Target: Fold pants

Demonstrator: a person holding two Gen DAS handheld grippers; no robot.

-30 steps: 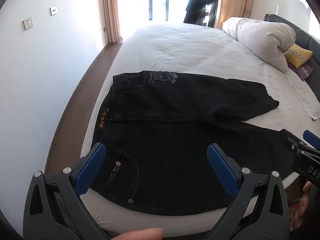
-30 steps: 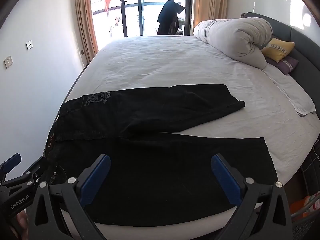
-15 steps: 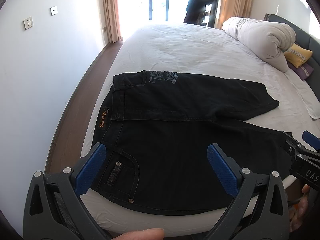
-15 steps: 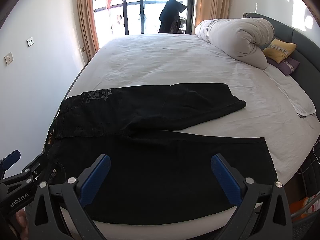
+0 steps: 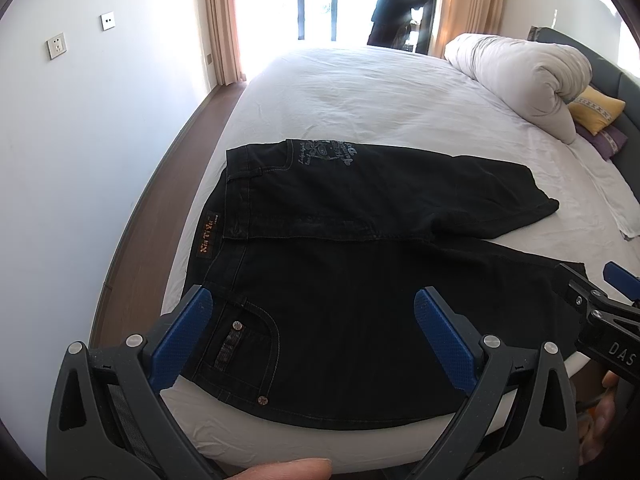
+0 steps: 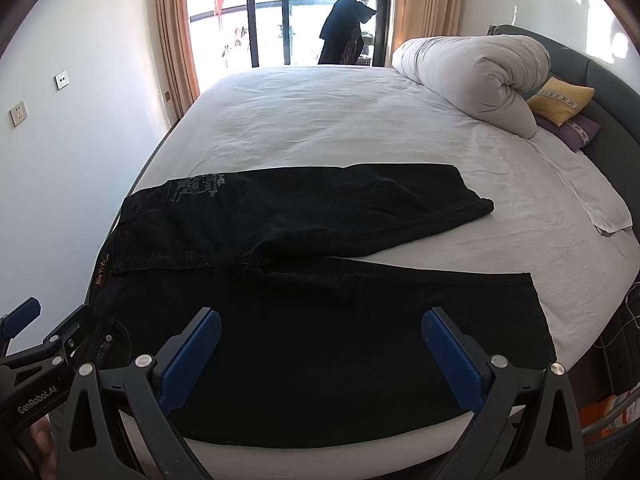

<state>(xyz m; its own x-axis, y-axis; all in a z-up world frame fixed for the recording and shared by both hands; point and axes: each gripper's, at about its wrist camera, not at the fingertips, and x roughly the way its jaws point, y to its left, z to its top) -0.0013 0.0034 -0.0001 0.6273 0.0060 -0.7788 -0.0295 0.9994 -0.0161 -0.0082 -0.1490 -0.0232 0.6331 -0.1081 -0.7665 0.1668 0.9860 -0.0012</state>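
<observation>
Black jeans point(image 5: 344, 280) lie flat on the white bed point(image 5: 360, 96), waistband to the left, legs spread to the right; they also show in the right wrist view point(image 6: 320, 300). My left gripper point(image 5: 312, 320) is open and empty, hovering above the near hip pocket point(image 5: 240, 340). My right gripper point(image 6: 320, 344) is open and empty above the near leg, whose hem point(image 6: 536, 312) lies right of it. Each gripper shows at the edge of the other's view: the right one in the left wrist view point(image 5: 600, 320), the left one in the right wrist view point(image 6: 40, 352).
A rolled white duvet point(image 6: 472, 76) and yellow and purple pillows point(image 6: 560, 100) lie at the far right by the dark headboard. A folded white cloth point(image 6: 592, 200) lies on the right of the bed. A white wall point(image 5: 80, 160) and strip of wooden floor run along the left.
Both grippers have drifted slightly; the pants sit a touch higher in the right wrist view. The jaws stay open and the pants have not moved.
</observation>
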